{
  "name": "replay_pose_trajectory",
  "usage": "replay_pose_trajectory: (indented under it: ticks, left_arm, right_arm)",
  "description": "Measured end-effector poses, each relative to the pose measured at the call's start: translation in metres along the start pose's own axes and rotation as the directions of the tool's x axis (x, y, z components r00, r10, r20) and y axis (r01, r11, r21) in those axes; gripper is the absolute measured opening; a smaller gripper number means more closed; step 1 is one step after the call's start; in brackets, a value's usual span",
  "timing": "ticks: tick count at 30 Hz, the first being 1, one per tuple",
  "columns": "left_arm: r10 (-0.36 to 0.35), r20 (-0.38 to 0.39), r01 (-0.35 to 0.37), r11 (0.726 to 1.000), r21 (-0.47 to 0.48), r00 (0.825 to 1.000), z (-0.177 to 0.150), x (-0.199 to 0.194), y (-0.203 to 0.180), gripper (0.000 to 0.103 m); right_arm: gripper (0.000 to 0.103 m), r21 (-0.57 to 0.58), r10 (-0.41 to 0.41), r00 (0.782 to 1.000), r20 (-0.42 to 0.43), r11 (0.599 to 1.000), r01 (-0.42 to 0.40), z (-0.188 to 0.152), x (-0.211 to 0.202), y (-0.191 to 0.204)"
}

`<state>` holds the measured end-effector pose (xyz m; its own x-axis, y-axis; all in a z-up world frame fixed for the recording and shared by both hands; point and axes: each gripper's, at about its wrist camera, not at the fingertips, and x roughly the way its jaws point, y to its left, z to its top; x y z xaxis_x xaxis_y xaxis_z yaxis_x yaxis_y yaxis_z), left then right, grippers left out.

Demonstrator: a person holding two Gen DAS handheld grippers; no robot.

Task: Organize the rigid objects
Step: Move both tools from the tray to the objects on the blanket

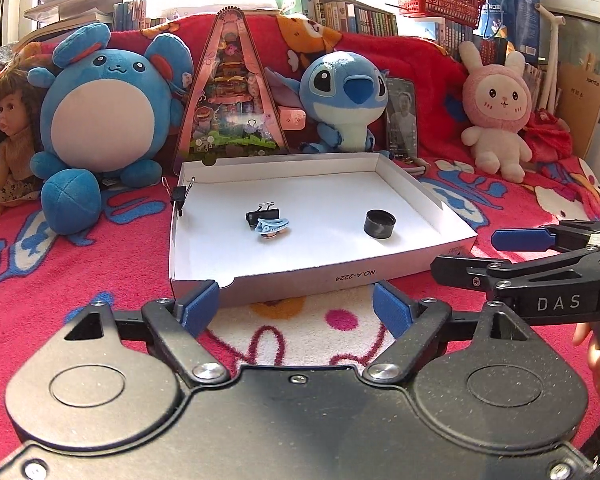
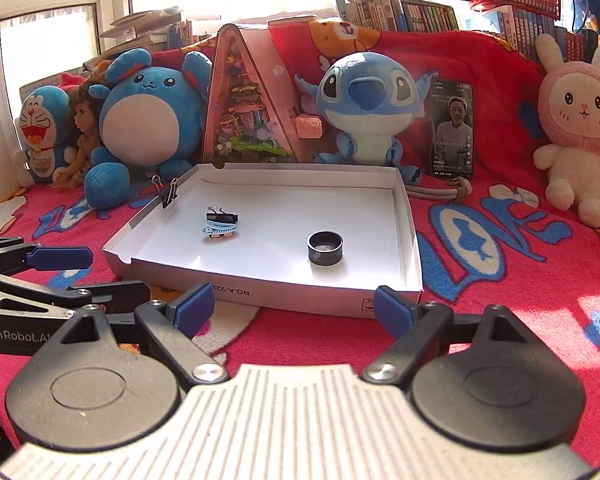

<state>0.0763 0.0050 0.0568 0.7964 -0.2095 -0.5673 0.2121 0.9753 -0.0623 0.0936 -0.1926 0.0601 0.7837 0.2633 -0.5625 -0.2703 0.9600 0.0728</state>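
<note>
A shallow white cardboard tray (image 1: 420,258) sits on the red blanket (image 1: 80,280); inside lie a black binder clip (image 1: 263,214) touching a light-blue hair clip (image 1: 271,226), and a squat black ring-shaped cap (image 1: 379,227) apart. Left gripper (image 1: 296,307) and right gripper (image 2: 294,307) both spread, empty.

Binder clip (image 1: 263,213) left of cap (image 1: 378,224) (both in box (image 1: 300,278))

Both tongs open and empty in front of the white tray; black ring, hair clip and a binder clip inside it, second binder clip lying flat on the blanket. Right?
Almost. The second binder clip is not lying flat on the blanket: it is clamped onto the left wall of the white tray, as the right wrist view shows. The rest holds: left tongs and right tongs open and empty, black ring, hair clip and binder clip inside.
</note>
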Motion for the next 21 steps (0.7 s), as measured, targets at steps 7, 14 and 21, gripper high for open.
replay_pose_trajectory:
  ticks: [7,14,21]
  left_arm:
    - [0.024,0.04,-0.022,0.999,-0.041,0.999,-0.016,-0.016,0.004,0.083]
    - [0.049,0.071,-0.045,0.998,-0.053,0.996,-0.038,-0.034,0.007,0.083]
    - [0.086,0.065,-0.083,0.995,-0.051,0.994,-0.063,-0.047,0.011,0.084]
  right_arm:
    - [0.094,0.01,0.011,1.0,0.018,1.0,-0.011,-0.017,-0.015,0.003]
    - [0.097,-0.037,0.008,0.999,0.034,0.999,-0.007,-0.038,-0.029,0.013]
    - [0.1,-0.052,0.008,0.999,0.041,0.999,-0.006,-0.058,-0.04,0.02]
